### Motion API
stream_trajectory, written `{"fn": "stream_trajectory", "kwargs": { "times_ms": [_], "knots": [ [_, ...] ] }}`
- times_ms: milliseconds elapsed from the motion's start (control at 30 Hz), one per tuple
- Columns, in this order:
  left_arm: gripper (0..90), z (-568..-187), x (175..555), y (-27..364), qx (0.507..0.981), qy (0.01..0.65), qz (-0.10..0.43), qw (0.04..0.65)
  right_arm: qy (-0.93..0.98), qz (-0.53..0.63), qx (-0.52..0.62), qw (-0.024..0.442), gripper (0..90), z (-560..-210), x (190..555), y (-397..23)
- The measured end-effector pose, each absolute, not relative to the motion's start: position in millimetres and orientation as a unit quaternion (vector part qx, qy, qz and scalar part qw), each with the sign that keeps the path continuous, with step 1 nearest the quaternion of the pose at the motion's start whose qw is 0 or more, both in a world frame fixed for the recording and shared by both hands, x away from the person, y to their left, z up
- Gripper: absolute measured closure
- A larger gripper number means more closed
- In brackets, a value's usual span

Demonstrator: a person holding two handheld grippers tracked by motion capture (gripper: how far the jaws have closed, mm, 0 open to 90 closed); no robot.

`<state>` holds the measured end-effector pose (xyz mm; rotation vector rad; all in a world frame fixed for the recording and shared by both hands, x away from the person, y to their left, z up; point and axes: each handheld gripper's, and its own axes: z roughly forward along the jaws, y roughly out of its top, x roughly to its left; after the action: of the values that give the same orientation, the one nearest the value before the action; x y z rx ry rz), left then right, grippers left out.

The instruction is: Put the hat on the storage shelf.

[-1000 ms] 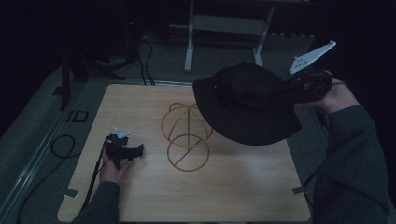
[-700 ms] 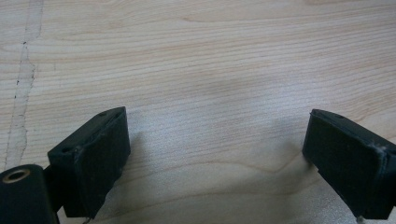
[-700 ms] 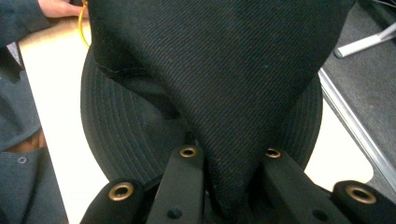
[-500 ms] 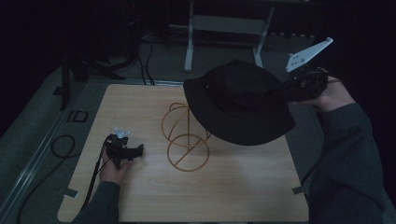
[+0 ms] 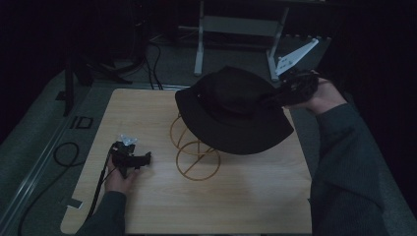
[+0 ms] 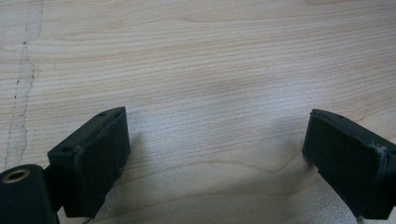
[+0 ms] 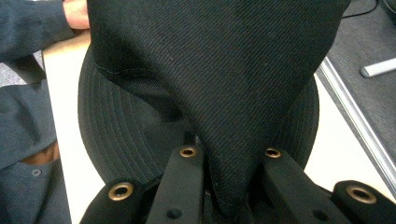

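A black wide-brimmed hat (image 5: 231, 110) hangs in the air over the upper part of a gold wire hat stand (image 5: 194, 150) at the table's middle. My right gripper (image 5: 287, 91) is shut on the hat's crown at its right side; in the right gripper view the dark fabric (image 7: 224, 93) is pinched between the two jaws, with the stitched brim (image 7: 116, 135) behind it. My left gripper (image 5: 142, 160) rests low on the wooden table (image 5: 246, 201) at the left, open, with bare wood (image 6: 215, 93) between its pads (image 6: 95, 154).
The stand's round base ring (image 5: 197, 164) lies on the table just right of the left gripper. A white metal frame (image 5: 236, 29) stands on the floor beyond the table. Cables (image 5: 64, 152) lie on the floor to the left.
My right gripper has carried the hat leftward, from the table's right side to above the wire stand. The left gripper has stayed put.
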<state>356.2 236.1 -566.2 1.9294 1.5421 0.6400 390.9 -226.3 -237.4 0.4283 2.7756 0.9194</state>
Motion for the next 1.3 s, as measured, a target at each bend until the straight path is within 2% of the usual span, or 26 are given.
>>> {"fn": "stream_trajectory", "kwargs": {
  "times_ms": [733,1300],
  "knots": [
    [7.7,-566,356,236,0.723,0.578,0.24,0.291,0.953,0.276,0.116,0.051,81.7,-269,412,-154],
    [7.7,-566,356,235,0.725,0.576,0.238,0.292,0.964,0.242,0.108,0.039,76.4,-292,413,-130]
  ]
}}
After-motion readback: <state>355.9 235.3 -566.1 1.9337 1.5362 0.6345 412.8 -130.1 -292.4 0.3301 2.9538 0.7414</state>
